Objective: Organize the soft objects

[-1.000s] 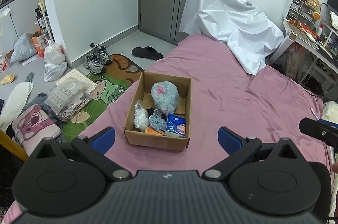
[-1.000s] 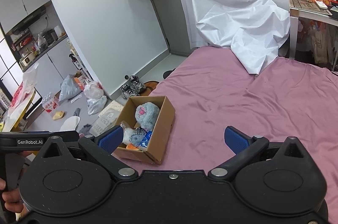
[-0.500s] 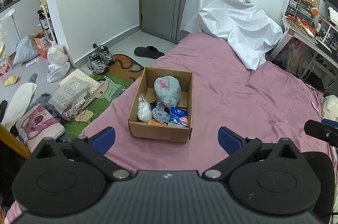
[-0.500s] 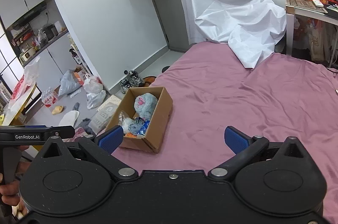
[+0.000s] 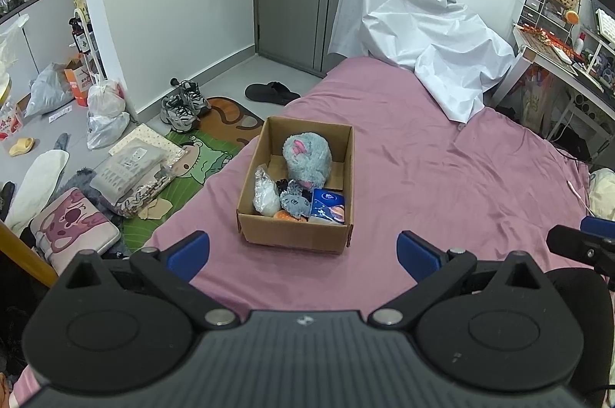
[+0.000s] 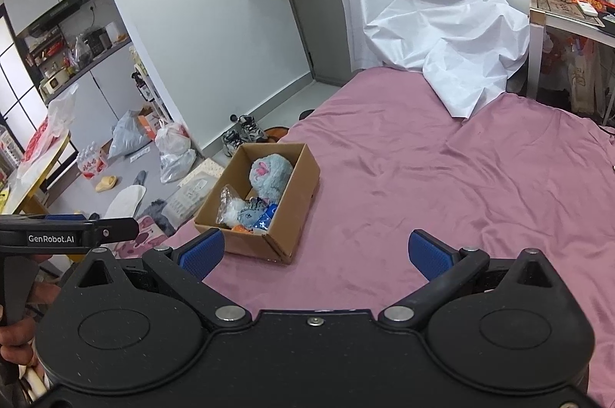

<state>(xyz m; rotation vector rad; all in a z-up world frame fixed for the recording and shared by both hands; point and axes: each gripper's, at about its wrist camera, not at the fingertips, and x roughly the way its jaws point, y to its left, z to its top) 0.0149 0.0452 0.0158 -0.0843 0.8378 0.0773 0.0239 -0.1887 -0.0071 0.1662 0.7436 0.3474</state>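
An open cardboard box (image 5: pixel 294 237) sits on the pink bed (image 5: pixel 442 169). Inside it lie a grey-blue plush toy (image 5: pixel 306 156), a smaller grey plush (image 5: pixel 294 202), a clear plastic bag (image 5: pixel 266 194), a blue tissue pack (image 5: pixel 327 206) and something orange. The box also shows in the right wrist view (image 6: pixel 286 212) with the plush (image 6: pixel 269 173). My left gripper (image 5: pixel 303 252) is open and empty, held back from the box's near side. My right gripper (image 6: pixel 315 250) is open and empty, to the right of the box.
A crumpled white sheet (image 5: pixel 415 31) covers the bed's far end. A desk with clutter (image 5: pixel 565 50) stands at the right. On the floor at the left lie shoes (image 5: pixel 184 104), a slipper (image 5: pixel 271 92), bags (image 5: pixel 105 112), a green mat (image 5: pixel 192 162) and a pink cushion (image 5: pixel 73 223).
Both grippers have pulled back and up from the box, which now looks smaller and farther. Both stay open and empty.
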